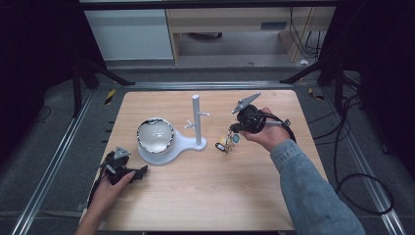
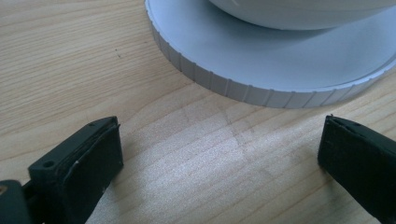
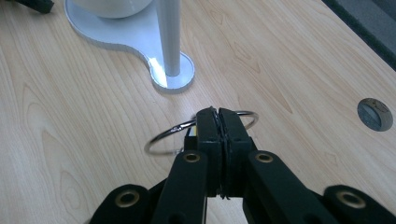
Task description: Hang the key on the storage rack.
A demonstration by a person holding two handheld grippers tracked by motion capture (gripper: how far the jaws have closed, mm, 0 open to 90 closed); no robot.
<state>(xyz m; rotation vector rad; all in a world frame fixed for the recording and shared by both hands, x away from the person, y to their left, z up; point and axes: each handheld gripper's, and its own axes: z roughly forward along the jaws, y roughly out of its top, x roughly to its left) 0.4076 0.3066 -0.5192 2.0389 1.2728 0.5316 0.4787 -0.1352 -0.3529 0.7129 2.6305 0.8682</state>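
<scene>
Jaws of the right gripper [image 3: 218,122] are pressed fully together on a thin silver metal key ring [image 3: 164,138], pinching the wire where it passes between the pads; in the high view that gripper [image 1: 234,128] hangs the ring with its small tags [image 1: 228,142] above the pale wooden table [image 1: 205,196], just right of the white post. Jaws of the left gripper [image 2: 219,154] stand wide apart with nothing between them, low over the bare wood just short of the ribbed rim of the round white stand base [image 2: 261,70].

Held by so little wire, the ring could twist or slip out if the hand swings. Farther off, the white peg stand with short side pegs [image 1: 196,120] is narrow; the dangling tags could snag a peg, or a bump could tip the stand or jostle the white bowl [image 1: 155,137] on its base.
</scene>
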